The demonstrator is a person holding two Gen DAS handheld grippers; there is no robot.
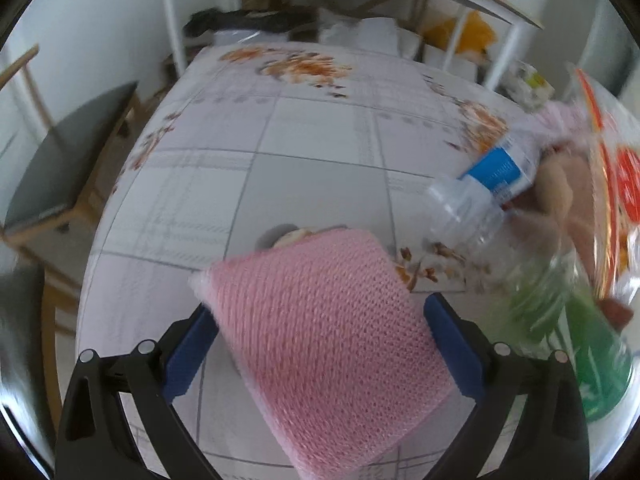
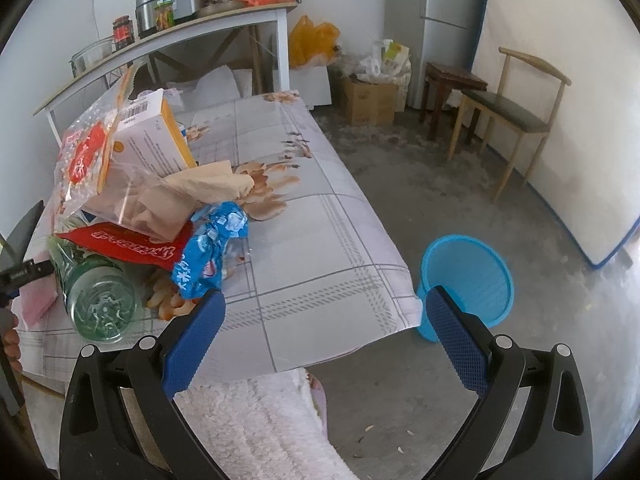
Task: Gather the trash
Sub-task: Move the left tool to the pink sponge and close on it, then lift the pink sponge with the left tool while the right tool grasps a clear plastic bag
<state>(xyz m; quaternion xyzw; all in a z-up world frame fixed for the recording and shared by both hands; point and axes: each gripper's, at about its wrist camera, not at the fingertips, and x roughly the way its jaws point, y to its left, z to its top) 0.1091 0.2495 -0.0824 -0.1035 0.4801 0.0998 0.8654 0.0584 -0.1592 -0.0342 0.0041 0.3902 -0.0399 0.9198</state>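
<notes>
text: none legible | red packet (image 2: 132, 245): blurred characters | box (image 2: 150, 136): barcode only

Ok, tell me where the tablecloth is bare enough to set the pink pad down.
Bare: the checked cloth beyond the pink foam pad, and the corner strip nearest the blue bin. Crowded: the heap of water bottle, green bottle, blue wrapper and carton.

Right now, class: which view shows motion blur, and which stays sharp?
Left wrist view: the clear bottle and green bottle at the right edge are smeared, the pink sponge slightly soft. Right wrist view: crisp throughout, blue bin included, straight edges bowed by the fisheye.
</notes>
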